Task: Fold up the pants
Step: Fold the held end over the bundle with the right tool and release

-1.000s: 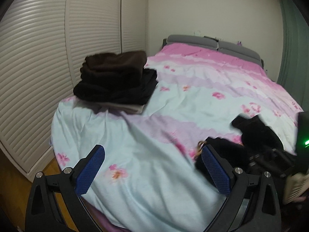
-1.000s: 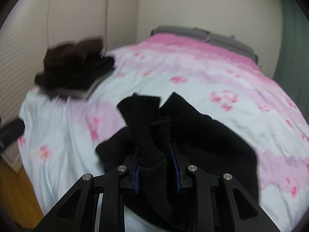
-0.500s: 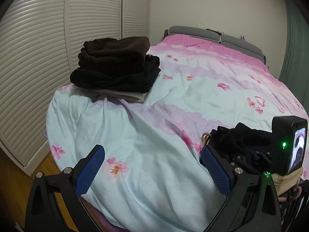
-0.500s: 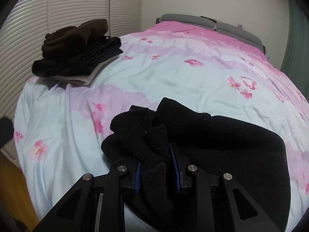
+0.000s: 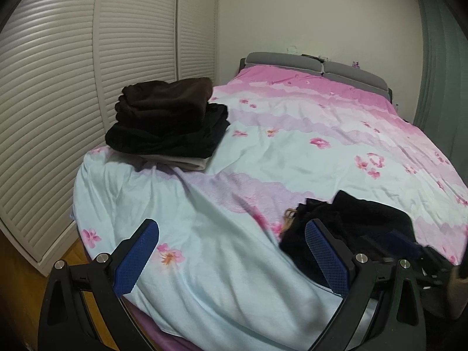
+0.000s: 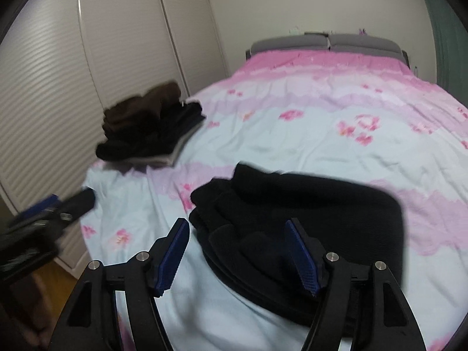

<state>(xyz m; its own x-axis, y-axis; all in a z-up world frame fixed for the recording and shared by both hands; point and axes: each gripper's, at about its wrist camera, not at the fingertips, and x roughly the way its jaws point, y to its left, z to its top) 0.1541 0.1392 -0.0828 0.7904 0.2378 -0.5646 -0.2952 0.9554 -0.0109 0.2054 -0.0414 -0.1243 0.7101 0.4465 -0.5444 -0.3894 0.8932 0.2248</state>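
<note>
Right gripper [image 6: 238, 253] off pants [image 6: 307, 213] (released)

Left wrist view: sits low at the foot corner of the bed [image 5: 222, 263], facing along its length toward the grey headboard [image 5: 316, 65]; louvered closet doors [image 5: 73, 87] fill its left side.
Right wrist view: also at the foot end, set further right and close over the black pants [image 6: 307, 219], facing the same headboard [image 6: 324, 42].
Shared: the stack of folded clothes [image 5: 166, 122] [image 6: 146, 125], the floral duvet, the pants [image 5: 351, 222], the closet doors [image 6: 44, 87].
Cross-sight: each view catches the other gripper at its edge.
</note>
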